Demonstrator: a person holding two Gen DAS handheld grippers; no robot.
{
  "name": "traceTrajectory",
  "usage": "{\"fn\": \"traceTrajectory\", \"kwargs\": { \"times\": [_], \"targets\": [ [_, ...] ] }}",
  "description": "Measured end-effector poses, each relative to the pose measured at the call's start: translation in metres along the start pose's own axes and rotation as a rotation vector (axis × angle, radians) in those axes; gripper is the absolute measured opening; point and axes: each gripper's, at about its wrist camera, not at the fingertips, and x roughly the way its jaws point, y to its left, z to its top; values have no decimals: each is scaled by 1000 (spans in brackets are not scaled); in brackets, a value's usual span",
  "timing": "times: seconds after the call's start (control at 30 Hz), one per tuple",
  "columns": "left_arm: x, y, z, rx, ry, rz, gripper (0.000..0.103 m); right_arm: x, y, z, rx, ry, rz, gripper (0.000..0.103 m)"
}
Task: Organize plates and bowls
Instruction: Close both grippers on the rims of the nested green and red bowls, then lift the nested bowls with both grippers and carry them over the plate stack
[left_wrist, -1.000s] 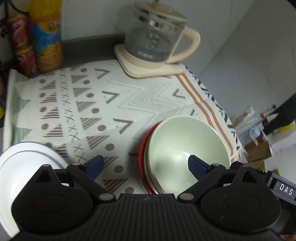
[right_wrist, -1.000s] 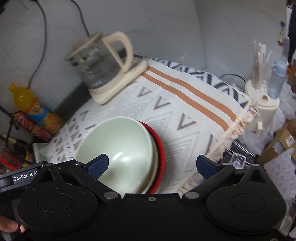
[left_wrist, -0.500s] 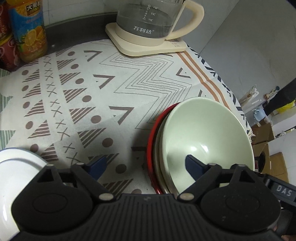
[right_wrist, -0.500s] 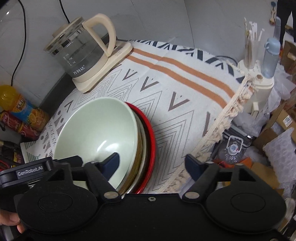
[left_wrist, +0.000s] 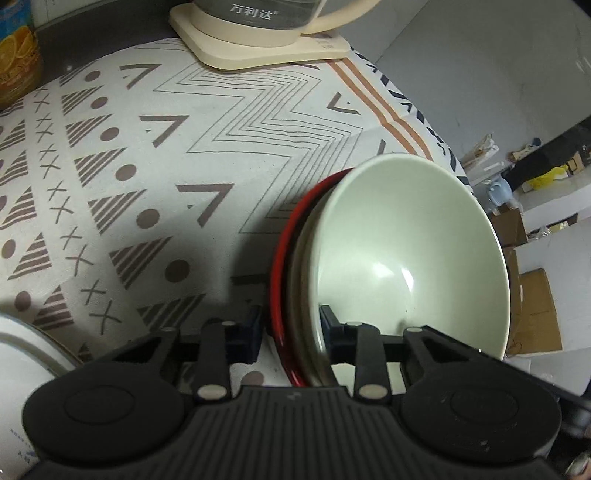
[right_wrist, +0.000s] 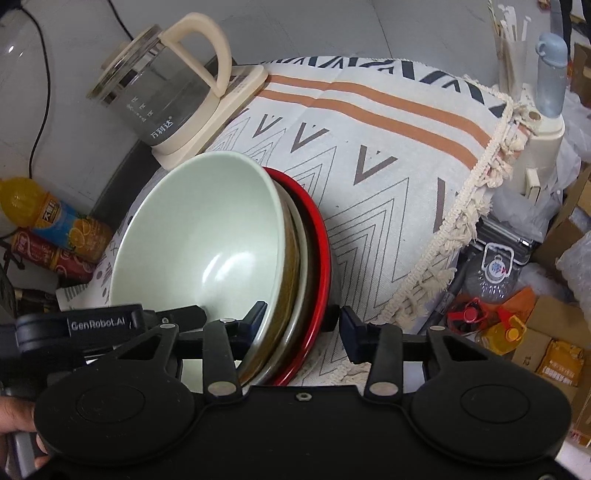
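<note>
Left wrist: left tongs (left_wrist: 290, 334) clamp stack rim (left_wrist: 291, 295) | right tongs (right_wrist: 301, 326) straddle it

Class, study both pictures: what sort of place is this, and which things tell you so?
Probably a home kitchen or dining corner, somewhat cluttered. A glass kettle on its base sits on a patterned tablecloth, next to stacked dishes topped by a pale green bowl, with drink bottles against the wall.

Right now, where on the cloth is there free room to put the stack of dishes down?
Bare cloth lies between the kettle base, the juice bottle and the stack. A second patch, with orange stripes, runs to the fringed edge. The white plate crowds the near-left corner.
</note>
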Motion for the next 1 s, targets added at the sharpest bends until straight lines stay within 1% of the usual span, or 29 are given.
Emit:
{"fn": "traceTrajectory", "kwargs": {
  "times": [0.07, 0.17, 0.27, 0.77, 1.0],
  "targets": [
    [-1, 1, -2, -25, 4, -6, 29, -2, -1, -1, 5, -6, -3, 40],
    [-3, -1, -6, -4, 20, 3, 29, -5, -3, -1, 11, -8, 0, 39],
    [-8, -2, -10, -16, 19, -8, 29, -11, -2, 1, 3, -22, 2, 39],
    [-45, -19, -16, -46, -81, -15, 29, -42, 7, 13, -72, -65, 49, 39],
    [-61, -13, -25, -87, -123, 3, 29, -46, 17, 11, -109, -53, 86, 39]
  ]
}}
